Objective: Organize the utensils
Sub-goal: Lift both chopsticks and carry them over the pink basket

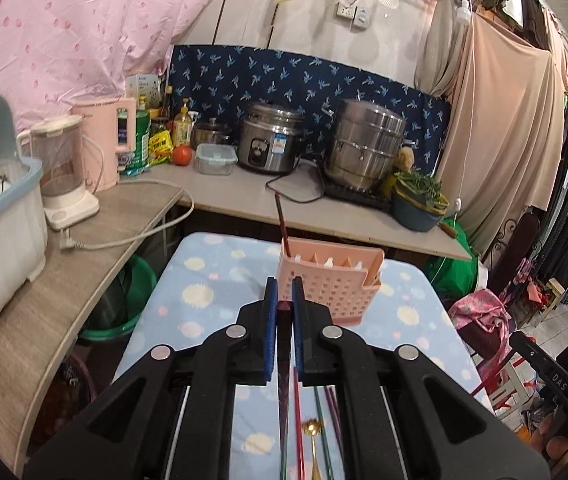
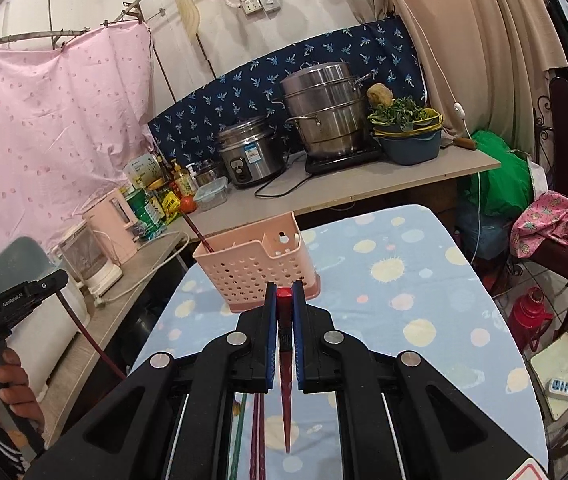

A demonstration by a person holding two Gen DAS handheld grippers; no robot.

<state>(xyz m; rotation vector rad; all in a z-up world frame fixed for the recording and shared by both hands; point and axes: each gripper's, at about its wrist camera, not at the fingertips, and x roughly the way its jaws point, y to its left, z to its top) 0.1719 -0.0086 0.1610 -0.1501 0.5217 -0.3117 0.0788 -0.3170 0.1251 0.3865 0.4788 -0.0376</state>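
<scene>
On the small table with the sun-and-moon cloth (image 2: 423, 280) stands the pink perforated utensil holder (image 2: 252, 268), at twelve o'clock from both grippers and just ahead of their tips. One dark red chopstick (image 1: 280, 216) already leans out of its left end, toward eleven o'clock. The right gripper (image 2: 284, 304) is clamped narrow on another dark red chopstick (image 2: 285, 400), red butt at the tips, point trailing back to six o'clock. The left gripper (image 1: 282, 300) is likewise pinched on a dark chopstick (image 1: 284, 380). Beneath it, at six o'clock on the cloth, lie loose coloured chopsticks (image 1: 297, 420) and a gold spoon (image 1: 312, 428), not yet sorted. I'd say this is the carry step, sticks lifted and aimed at the holder. Next each stick must be tipped upright over a compartment and released without nudging the light holder.
</scene>
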